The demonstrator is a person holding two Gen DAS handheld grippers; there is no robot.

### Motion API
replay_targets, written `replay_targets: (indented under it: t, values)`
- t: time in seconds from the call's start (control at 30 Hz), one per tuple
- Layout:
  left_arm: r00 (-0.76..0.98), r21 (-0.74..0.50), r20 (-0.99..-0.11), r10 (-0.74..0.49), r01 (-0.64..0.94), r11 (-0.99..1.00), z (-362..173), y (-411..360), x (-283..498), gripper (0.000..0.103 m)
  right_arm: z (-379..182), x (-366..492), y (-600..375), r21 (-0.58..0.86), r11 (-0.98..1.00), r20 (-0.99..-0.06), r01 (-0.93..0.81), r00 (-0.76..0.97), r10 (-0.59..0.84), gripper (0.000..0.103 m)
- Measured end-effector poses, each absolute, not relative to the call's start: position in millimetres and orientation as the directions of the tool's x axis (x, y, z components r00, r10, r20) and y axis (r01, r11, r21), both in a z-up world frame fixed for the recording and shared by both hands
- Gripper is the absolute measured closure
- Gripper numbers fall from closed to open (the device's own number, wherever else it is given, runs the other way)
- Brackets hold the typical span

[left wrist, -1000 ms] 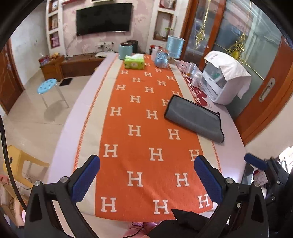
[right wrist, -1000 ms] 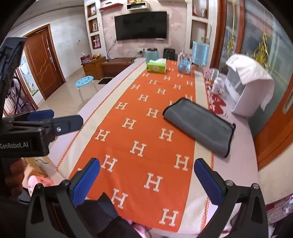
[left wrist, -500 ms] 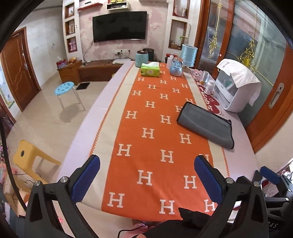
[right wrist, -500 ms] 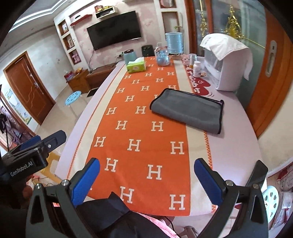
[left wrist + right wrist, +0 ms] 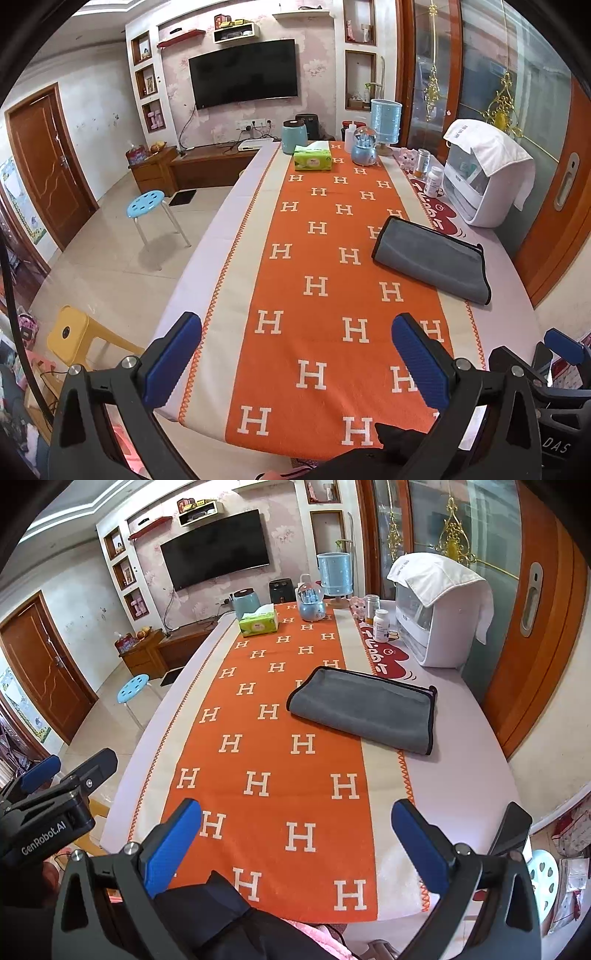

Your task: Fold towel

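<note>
A grey towel (image 5: 432, 260) with black trim lies folded on the right side of the table, half on the orange runner (image 5: 325, 288). It also shows in the right wrist view (image 5: 364, 710). My left gripper (image 5: 295, 354) is open and empty above the table's near edge, well short of the towel. My right gripper (image 5: 295, 838) is open and empty, also held back above the near edge. The left gripper (image 5: 55, 775) shows at the left of the right wrist view.
A green tissue box (image 5: 312, 158), a blue canister (image 5: 294, 137), a snow globe (image 5: 364, 149), bottles (image 5: 433, 181) and a white appliance (image 5: 480, 184) with a white cloth stand at the far and right side. Stools (image 5: 147, 205) stand on the floor at left.
Both grippers have pulled back and lifted away from the table. The towel lies where it was, and looks smaller and further off. Both stay open.
</note>
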State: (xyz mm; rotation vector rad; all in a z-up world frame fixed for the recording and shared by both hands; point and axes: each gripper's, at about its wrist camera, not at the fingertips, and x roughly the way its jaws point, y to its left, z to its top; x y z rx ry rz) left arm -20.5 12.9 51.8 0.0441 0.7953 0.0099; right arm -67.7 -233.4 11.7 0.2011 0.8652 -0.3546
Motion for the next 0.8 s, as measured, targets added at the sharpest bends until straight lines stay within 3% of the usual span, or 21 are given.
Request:
replay_targets:
  t: [0.8]
  values:
    - [0.7, 0.042, -0.714, -0.004, 0.049, 0.998, 50, 0, -22, 0.001, 8, -75, -235, 0.016, 0.914, -0.787, 0.406, 0.569, -0.239, 0.0]
